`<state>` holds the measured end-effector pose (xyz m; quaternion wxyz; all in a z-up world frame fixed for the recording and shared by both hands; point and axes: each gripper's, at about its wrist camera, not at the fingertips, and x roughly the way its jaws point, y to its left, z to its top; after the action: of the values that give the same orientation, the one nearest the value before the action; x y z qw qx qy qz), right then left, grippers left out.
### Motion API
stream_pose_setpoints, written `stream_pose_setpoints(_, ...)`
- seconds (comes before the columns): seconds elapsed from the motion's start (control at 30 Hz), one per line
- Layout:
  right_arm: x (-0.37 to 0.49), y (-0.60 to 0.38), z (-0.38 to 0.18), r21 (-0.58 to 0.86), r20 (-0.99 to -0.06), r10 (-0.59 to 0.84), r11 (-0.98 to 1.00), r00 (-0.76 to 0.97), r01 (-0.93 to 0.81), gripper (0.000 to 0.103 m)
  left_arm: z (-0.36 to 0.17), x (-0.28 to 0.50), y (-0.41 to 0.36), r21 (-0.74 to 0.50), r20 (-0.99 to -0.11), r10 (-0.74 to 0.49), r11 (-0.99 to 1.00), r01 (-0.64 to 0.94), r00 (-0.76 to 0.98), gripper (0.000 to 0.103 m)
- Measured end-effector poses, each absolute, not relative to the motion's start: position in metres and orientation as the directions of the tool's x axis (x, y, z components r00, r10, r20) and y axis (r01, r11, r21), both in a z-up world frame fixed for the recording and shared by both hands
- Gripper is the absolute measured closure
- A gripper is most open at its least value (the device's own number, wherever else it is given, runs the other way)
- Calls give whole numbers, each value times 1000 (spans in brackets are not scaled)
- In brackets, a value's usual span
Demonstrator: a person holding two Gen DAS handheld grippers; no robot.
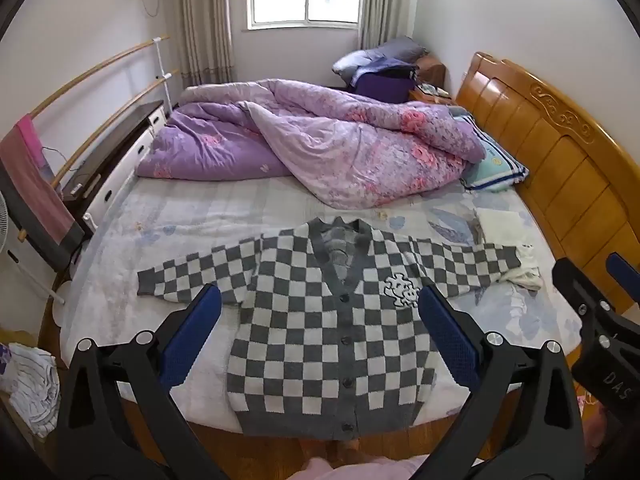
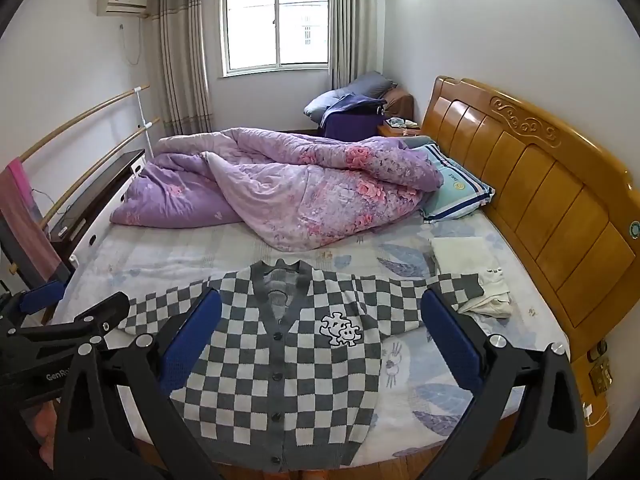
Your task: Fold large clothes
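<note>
A grey-and-white checkered cardigan (image 1: pixel 320 332) lies flat and buttoned on the bed, front up, both sleeves spread out to the sides; it also fills the middle of the right wrist view (image 2: pixel 288 360). A white cartoon patch (image 2: pixel 340 330) marks its chest. My left gripper (image 1: pixel 320 300) hovers open above the cardigan's body, with nothing between its blue pads. My right gripper (image 2: pixel 320 304) is open too, held above the garment near the bed's front edge. Each gripper shows at the other view's edge, the right one (image 1: pixel 600 320) and the left one (image 2: pixel 60 320).
A crumpled purple floral quilt (image 1: pixel 320 144) covers the far half of the bed. Folded white clothes (image 1: pixel 504 232) lie by the cardigan's right sleeve, next to a striped pillow (image 1: pixel 496 164). A wooden headboard (image 1: pixel 560 152) bounds the right side; a cabinet (image 1: pixel 116 152) and rails stand at left.
</note>
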<state>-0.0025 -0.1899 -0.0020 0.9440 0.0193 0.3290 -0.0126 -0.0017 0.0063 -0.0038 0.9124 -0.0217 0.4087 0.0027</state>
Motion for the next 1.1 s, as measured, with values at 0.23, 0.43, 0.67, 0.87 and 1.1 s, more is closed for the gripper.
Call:
stream_pose_setpoints(0.23,-2,-186,-7,28,-621,2,999,784,20,7,-13,-4,8,-44,-754,-23,999,-14,656,5)
stream_pose_setpoints(0.43,-1,-186,-9,28,-621,3,999,784,18,7,-12,-2,7,-41,-756,-23,999,-13,654,5)
stream_pose_setpoints(0.67,0,-182,-8,27,-624,1,999,781,20,7,-13,1,10,-39,-758,-19,999,-17,652,5)
stream_pose_setpoints(0.87,1,-181,-10,25,-634,-1,999,773,23,7,-11,1,7,-38,-759,-19,999,-15,651,5)
stream_pose_setpoints(1.1,0,-178,-13,22,-635,-4,999,772,24,7,-12,1,7,-35,-759,-17,999,-14,650,5)
